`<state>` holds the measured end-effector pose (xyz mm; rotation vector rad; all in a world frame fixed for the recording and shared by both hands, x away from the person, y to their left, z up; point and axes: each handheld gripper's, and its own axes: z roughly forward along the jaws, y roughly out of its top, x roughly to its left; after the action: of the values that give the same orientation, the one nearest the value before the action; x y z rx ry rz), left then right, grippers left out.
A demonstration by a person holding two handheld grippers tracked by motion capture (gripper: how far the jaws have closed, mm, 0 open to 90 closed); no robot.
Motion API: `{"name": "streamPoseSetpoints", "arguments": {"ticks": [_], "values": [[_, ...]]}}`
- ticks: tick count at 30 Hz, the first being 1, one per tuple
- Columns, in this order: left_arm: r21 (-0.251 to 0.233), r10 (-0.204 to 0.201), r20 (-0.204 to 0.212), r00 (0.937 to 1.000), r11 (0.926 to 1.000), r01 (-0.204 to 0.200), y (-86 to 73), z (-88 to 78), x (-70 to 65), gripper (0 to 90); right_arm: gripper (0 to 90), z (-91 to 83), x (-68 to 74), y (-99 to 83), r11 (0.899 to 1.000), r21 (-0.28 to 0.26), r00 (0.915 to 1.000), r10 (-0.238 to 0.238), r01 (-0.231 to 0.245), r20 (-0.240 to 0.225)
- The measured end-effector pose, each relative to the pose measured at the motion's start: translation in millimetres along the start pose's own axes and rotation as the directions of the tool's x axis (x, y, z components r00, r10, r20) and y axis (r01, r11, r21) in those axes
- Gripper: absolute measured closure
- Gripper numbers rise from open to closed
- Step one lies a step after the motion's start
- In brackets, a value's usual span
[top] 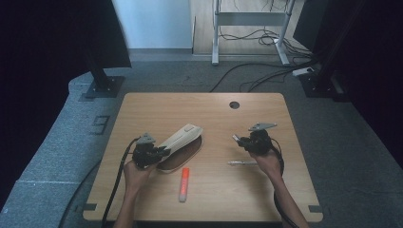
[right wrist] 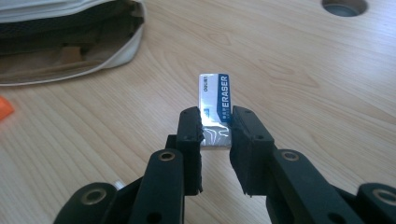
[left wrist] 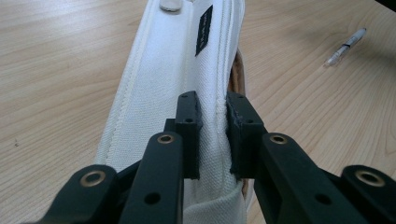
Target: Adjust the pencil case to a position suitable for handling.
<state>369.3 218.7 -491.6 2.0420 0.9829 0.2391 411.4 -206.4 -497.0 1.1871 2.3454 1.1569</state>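
Pencil case (top: 183, 137), cream canvas, on wooden surface (top: 142, 109): left tongs (left wrist: 212, 135) pinch its lid upright, apparently keeping the mouth open. Right tongs (right wrist: 216, 140) clamp a wrapped eraser (right wrist: 215, 105), likely bound inside. Orange highlighter (top: 184, 184) and pen (top: 242, 163) lie nearby.

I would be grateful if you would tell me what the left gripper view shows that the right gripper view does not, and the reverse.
Left gripper view alone: the left claw pinching the white flap of the pencil case, the flap's small dark label, and a pen lying on the table.

Right gripper view alone: the right claw shut on an eraser, the case's open interior, the table's round hole and an orange tip.

Both: the case and the wooden table.
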Motion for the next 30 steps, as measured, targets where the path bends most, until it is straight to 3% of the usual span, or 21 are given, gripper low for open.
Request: {"name": "streamPoseSetpoints", "arguments": {"ticks": [16, 30], "values": [[0.001, 0.005, 0.003, 1.0, 1.0, -0.005, 0.6, -0.3, -1.0, 76.7, 72.2, 25.8, 26.6, 14.7, 0.998, 0.02, 0.9967, -0.051, 0.052, -0.063], [-0.002, 0.006, 0.006, 1.0, 1.0, -0.006, 1.0, -1.3, -1.6, 76.7, 72.1, 58.1, 55.3, 31.4, 0.994, 0.042, 0.9889, -0.095, 0.101, -0.114]]}}
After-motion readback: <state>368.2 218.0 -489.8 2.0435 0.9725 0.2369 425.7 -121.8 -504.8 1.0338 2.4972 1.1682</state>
